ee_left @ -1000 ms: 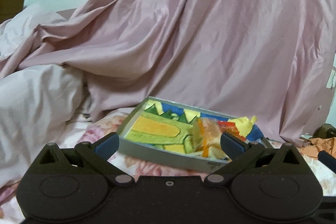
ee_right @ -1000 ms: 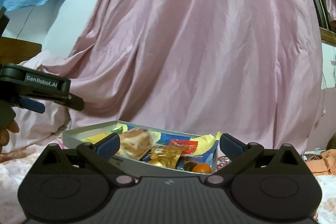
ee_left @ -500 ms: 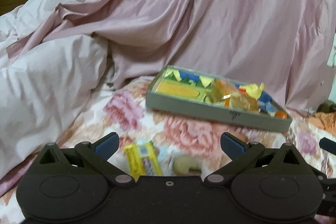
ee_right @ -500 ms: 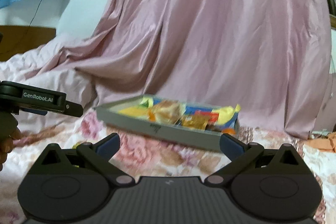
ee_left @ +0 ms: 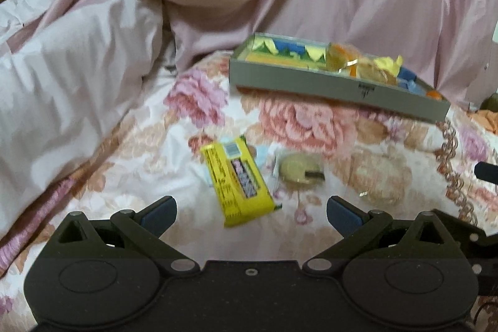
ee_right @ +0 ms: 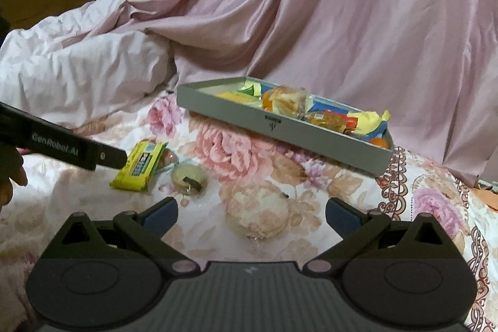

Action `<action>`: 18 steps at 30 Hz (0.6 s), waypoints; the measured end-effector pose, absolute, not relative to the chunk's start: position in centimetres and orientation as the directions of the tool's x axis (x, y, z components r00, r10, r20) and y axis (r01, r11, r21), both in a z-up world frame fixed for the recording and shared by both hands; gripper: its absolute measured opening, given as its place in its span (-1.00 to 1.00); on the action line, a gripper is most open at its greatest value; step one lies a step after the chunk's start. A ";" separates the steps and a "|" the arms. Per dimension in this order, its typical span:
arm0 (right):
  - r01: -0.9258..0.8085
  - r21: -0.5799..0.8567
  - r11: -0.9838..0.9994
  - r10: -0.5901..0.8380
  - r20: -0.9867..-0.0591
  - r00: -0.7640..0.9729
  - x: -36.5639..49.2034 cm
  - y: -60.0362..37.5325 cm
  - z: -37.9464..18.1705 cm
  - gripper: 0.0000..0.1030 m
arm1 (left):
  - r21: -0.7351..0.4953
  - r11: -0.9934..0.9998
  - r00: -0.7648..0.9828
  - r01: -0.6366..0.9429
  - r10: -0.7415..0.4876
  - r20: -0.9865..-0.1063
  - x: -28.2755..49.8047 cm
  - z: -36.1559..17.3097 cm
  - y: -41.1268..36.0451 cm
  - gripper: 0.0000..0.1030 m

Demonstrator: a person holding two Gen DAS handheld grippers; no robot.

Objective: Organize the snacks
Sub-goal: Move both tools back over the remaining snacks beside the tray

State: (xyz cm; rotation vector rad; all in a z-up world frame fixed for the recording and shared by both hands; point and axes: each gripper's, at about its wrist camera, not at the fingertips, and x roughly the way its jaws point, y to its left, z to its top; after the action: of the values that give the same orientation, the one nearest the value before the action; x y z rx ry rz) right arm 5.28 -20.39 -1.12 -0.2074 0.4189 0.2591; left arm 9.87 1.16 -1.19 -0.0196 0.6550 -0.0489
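Observation:
A grey tray (ee_left: 326,84) (ee_right: 236,112) holds several wrapped snacks on the floral bedspread. A yellow snack bar (ee_left: 238,181) (ee_right: 140,165) lies nearer, with a round pale cookie in clear wrap (ee_left: 297,170) (ee_right: 188,176) beside it. A larger wrapped round pastry (ee_right: 256,212) (ee_left: 376,181) lies right of them. My left gripper (ee_left: 250,212) is open and empty just before the yellow bar. My right gripper (ee_right: 250,213) is open and empty over the pastry. The left gripper's side (ee_right: 62,145) shows at left in the right wrist view.
A pale pink duvet (ee_left: 62,77) is heaped at the left. A pink satin cloth (ee_right: 342,21) hangs behind the tray. An orange cloth (ee_left: 485,117) lies at the far right edge.
Both grippers have pulled back and tilted down from the tray. The loose snacks on the bedspread have come into view. Both stay open.

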 end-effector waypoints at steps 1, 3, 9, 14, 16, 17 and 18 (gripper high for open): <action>-0.289 -0.141 0.947 0.203 -0.435 0.877 5.4 -20.4 -1.2 1.00 | -0.035 0.999 0.784 0.040 -0.053 -0.618 10.0 -1.5 1.2 0.99; -0.288 -0.133 0.948 0.201 -0.452 0.869 5.8 -20.4 -1.4 1.00 | -0.034 0.999 0.769 0.042 -0.054 -0.636 10.2 -1.9 1.1 0.98; -0.280 -0.091 0.956 0.195 -0.514 0.835 7.1 -20.6 -2.1 1.00 | -0.006 0.998 0.738 0.059 -0.048 -0.673 11.0 -3.0 0.6 0.98; -0.263 -0.036 0.964 0.199 -0.556 0.807 8.2 -21.1 -2.4 1.00 | 0.005 0.997 0.733 0.073 -0.050 -0.678 11.7 -3.6 0.0 0.98; -0.257 -0.028 0.966 0.196 -0.567 0.800 8.5 -21.2 -2.6 1.00 | 0.006 0.997 0.733 0.076 -0.052 -0.678 12.1 -3.7 -0.3 0.98; -0.255 -0.026 0.967 0.195 -0.573 0.796 8.7 -21.2 -2.6 1.00 | 0.006 0.997 0.736 0.077 -0.053 -0.675 12.2 -3.8 -0.4 0.98; -0.253 -0.023 0.967 0.194 -0.577 0.793 8.8 -21.2 -2.7 1.00 | 0.007 0.997 0.740 0.078 -0.053 -0.671 12.3 -3.8 -0.5 0.98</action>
State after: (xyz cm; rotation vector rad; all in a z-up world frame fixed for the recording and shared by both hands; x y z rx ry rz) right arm 8.82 -21.21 -2.70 -0.1012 0.6093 0.2406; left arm 12.27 -0.50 -3.83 0.0356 0.7345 -0.0723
